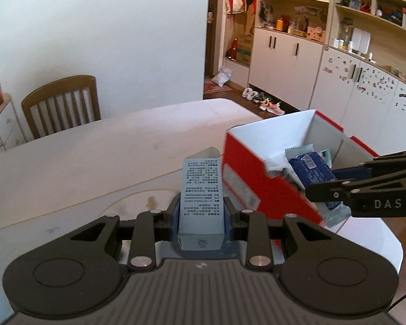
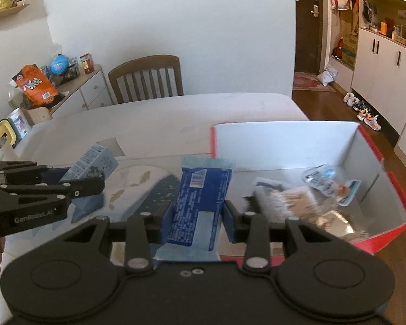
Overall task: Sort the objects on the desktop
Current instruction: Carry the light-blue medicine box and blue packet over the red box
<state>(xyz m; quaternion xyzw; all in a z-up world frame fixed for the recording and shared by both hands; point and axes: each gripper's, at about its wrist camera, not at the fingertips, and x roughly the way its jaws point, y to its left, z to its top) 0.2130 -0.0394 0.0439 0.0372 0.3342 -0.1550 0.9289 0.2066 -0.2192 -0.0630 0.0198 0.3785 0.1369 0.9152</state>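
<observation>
The left hand-held gripper (image 1: 201, 211), marked "GenRobot.AI", pinches a pale blue carton (image 1: 201, 189) of small print; the right hand-held gripper (image 2: 197, 211), marked "DAS", pinches a barcoded blue snack packet (image 2: 199, 200) beside the red box (image 2: 387, 189).

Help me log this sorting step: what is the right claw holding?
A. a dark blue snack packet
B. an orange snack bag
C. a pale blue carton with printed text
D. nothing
A: in the right wrist view the right claw is clamped on a dark blue snack packet, in front of the red box.
</observation>
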